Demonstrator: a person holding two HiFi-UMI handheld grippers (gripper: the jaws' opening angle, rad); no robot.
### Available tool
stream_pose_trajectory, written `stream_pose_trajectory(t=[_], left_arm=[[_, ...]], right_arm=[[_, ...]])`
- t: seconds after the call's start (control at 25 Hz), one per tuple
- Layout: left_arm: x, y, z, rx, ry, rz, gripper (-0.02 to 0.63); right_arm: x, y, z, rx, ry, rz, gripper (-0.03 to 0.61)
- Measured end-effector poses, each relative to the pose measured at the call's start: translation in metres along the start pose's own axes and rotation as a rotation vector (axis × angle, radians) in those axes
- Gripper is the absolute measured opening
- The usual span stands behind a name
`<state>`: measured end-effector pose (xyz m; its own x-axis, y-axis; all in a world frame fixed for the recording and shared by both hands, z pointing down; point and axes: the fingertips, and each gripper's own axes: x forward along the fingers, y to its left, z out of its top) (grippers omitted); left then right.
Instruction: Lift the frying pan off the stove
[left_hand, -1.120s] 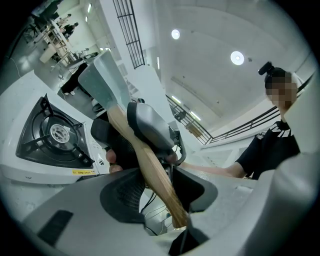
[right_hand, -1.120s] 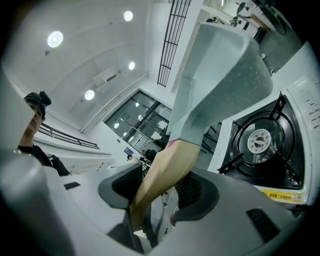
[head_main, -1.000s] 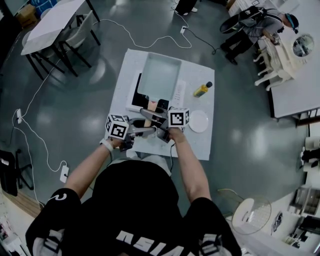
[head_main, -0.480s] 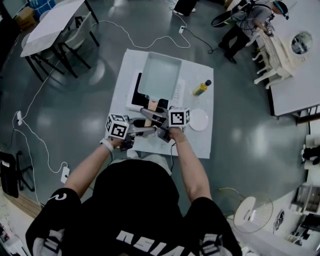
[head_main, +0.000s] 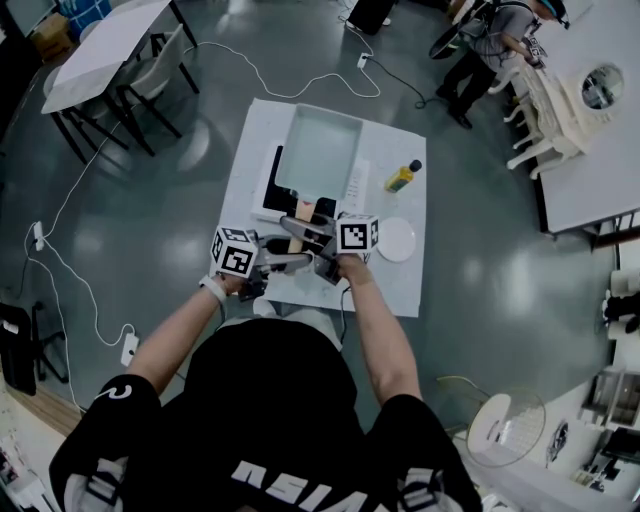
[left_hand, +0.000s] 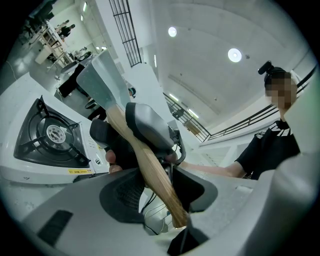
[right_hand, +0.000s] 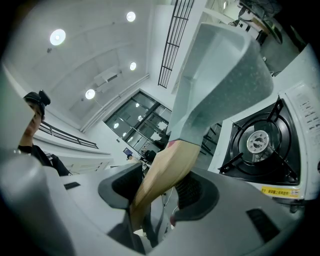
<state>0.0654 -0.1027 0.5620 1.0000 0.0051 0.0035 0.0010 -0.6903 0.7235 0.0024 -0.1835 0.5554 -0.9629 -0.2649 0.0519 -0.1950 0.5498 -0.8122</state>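
The frying pan (head_main: 318, 150) is pale grey and rectangular, with a wooden handle (head_main: 303, 210), and it hangs over the black-and-white stove (head_main: 268, 185). Both grippers grasp the handle. My left gripper (head_main: 292, 262) comes in from the left and my right gripper (head_main: 305, 232) from the right. In the left gripper view the handle (left_hand: 150, 167) runs between the pads of the left gripper (left_hand: 155, 187), and the pan (left_hand: 100, 75) sits clear above the burner (left_hand: 47, 135). The right gripper (right_hand: 160, 187) is shut on the handle (right_hand: 167, 167) below the raised pan (right_hand: 225, 75), beside the stove (right_hand: 260, 142).
A white cloth covers the small table (head_main: 405, 290). On it stand a yellow bottle (head_main: 404, 178) and a white plate (head_main: 397, 241), right of the stove. Cables trail over the grey floor (head_main: 120, 230). Other tables and chairs stand at the far left and right, with a person at the top right.
The pan and both grippers hold the same place. Only the person at the top right table has shifted a little.
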Motion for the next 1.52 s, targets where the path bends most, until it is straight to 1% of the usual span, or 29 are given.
stream_pose_trajectory(t=[0.12,0.48,0.72,0.96,1.16,1.52], left_arm=[[0.000,0.000,0.000,0.000,0.002,0.002,0.169],[-0.002,0.001,0.001,-0.005,0.001,0.004,0.169],[-0.005,0.003,0.001,-0.001,-0.012,0.015,0.169],[-0.012,0.004,0.001,-0.003,-0.034,0.037,0.169],[-0.022,0.001,0.002,-0.003,-0.061,0.058,0.169],[-0.041,-0.001,0.002,-0.010,-0.110,0.098,0.169]], right_arm=[[0.000,0.000,0.001,-0.016,0.002,0.000,0.192],[0.001,-0.007,-0.001,-0.010,0.018,-0.025,0.192],[0.008,-0.001,-0.001,0.000,0.026,0.025,0.192],[0.015,-0.003,-0.005,-0.013,0.054,0.018,0.192],[0.028,0.007,-0.009,-0.002,0.075,0.065,0.193],[0.049,0.013,-0.017,-0.015,0.135,0.081,0.193]])
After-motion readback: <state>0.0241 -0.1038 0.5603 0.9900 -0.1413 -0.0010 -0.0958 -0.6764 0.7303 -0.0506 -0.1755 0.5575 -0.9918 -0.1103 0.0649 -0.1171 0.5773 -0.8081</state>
